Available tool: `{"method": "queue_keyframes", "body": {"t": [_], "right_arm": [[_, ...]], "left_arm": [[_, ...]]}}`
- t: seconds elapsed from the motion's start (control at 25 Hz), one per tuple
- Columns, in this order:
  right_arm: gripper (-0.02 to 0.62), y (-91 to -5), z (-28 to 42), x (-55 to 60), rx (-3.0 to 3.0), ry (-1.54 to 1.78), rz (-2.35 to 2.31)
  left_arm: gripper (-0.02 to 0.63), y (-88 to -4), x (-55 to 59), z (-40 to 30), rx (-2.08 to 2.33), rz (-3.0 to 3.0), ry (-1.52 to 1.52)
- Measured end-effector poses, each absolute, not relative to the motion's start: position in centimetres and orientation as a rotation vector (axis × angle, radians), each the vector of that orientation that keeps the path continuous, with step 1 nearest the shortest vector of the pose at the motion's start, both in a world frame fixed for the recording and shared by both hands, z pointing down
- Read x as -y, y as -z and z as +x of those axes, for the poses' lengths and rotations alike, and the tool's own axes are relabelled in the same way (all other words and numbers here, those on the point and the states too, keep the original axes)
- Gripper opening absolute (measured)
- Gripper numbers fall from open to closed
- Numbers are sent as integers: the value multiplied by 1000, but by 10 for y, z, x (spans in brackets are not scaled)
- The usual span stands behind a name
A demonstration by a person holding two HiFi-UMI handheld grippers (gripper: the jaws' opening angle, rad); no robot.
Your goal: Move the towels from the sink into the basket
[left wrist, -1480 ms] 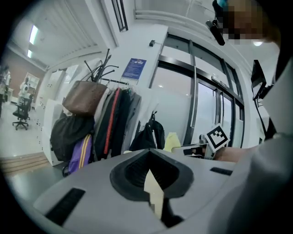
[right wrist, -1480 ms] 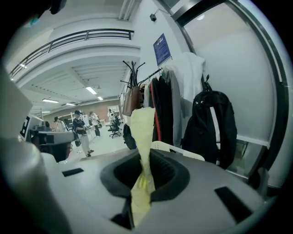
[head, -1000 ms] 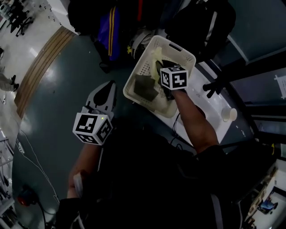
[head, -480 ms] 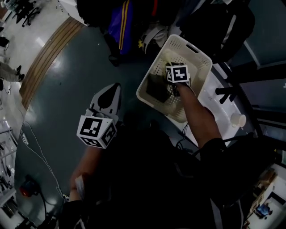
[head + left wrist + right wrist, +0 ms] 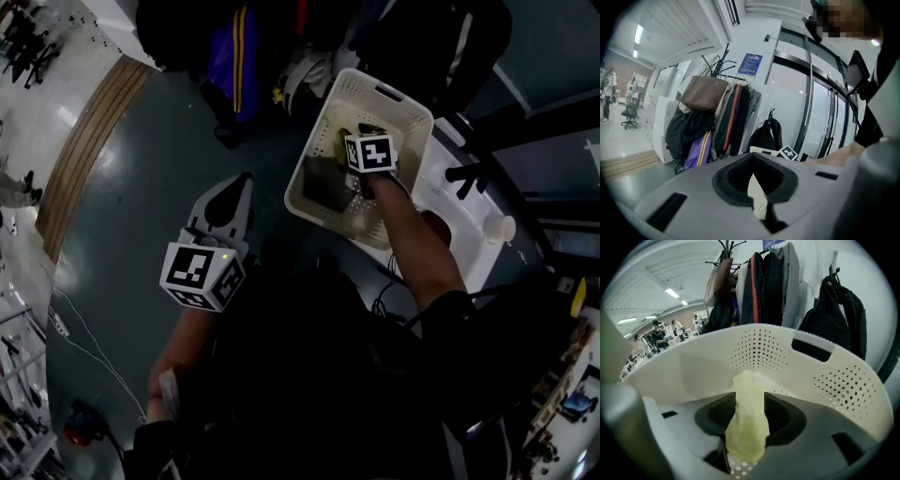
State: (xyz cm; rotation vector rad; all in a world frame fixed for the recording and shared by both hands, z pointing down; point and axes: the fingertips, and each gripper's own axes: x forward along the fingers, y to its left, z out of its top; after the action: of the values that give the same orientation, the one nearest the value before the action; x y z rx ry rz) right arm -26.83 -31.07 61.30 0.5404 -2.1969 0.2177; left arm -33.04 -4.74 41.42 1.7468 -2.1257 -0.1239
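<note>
In the basket (image 5: 825,376), upper centre of the head view: right gripper (image 5: 750,401), jaws partly apart and just been opening, pale yellow towel (image 5: 747,430) between them. Centre left, over grey floor (image 5: 141,187): left gripper (image 5: 234,187), jaws together, empty.

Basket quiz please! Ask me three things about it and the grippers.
1. What colour is the towel between the right gripper's jaws? A yellow, B red, C blue.
2. True or false: the basket has holes in its wall.
3. How many grippers reach into the basket?
Key: 1 A; the jaws have just been opening, towel between them. 2 true. 3 one; the left gripper is outside.
</note>
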Motion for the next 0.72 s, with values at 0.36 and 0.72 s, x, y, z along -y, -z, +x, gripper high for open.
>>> {"method": "queue_keyframes", "body": {"t": [0.36,0.72], "right_arm": [[202,-481,-238,286,2475,-293,606],[135,-397,-136,264,2643,-364,808]], "left_arm": [[3,-400,82,-294,1921,2000,172],[3,-385,115,-236,1768,2153,190]]}}
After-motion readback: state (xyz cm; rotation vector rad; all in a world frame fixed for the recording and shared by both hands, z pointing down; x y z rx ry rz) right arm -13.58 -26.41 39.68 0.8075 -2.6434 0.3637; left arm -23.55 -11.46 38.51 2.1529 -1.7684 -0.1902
